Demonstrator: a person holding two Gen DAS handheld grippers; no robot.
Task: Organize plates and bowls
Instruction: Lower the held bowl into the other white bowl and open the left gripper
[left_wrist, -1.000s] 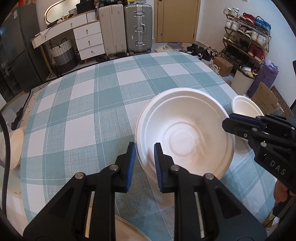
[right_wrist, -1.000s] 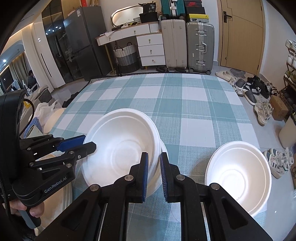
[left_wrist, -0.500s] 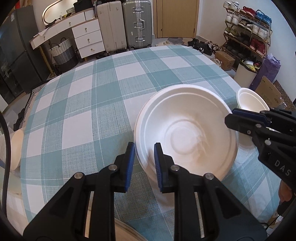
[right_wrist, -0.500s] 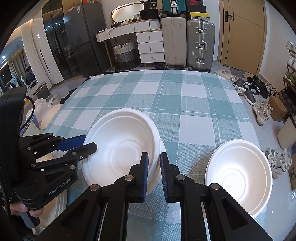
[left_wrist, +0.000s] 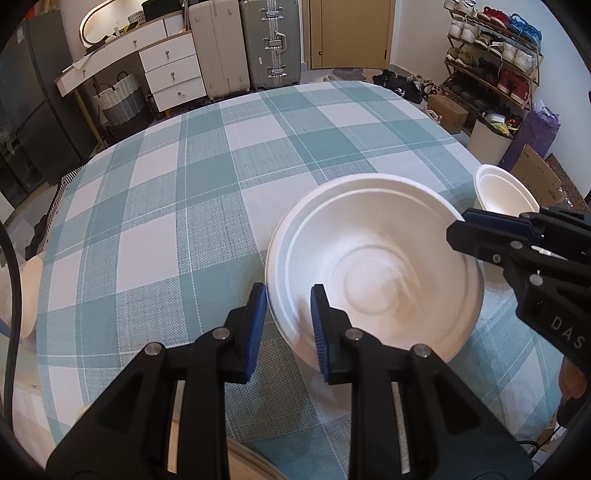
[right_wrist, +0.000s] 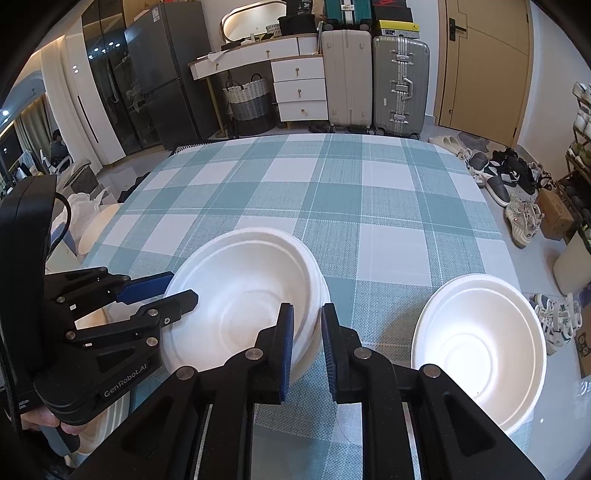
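A stack of white foam bowls (left_wrist: 373, 273) (right_wrist: 240, 295) sits low over the teal checked tablecloth (left_wrist: 192, 192); whether it touches the cloth I cannot tell. My left gripper (left_wrist: 288, 295) (right_wrist: 181, 288) straddles the stack's left rim, one pad outside and one inside. Its jaws are opening slightly, with the rim still pinched between them. My right gripper (right_wrist: 307, 314) (left_wrist: 456, 227) is shut on the opposite rim. A single white bowl (right_wrist: 476, 347) (left_wrist: 498, 192) stands apart near the table's right edge.
A cream plate (left_wrist: 29, 295) (right_wrist: 98, 229) sits past the table's left edge. Another pale rim (left_wrist: 251, 461) shows under my left gripper at the near edge. Suitcases (right_wrist: 373, 74), drawers and a shoe rack (left_wrist: 495, 55) stand beyond the table.
The left jaws stand a touch wider on the rim than a second ago. Both hands and the bowl stack have stayed in place.
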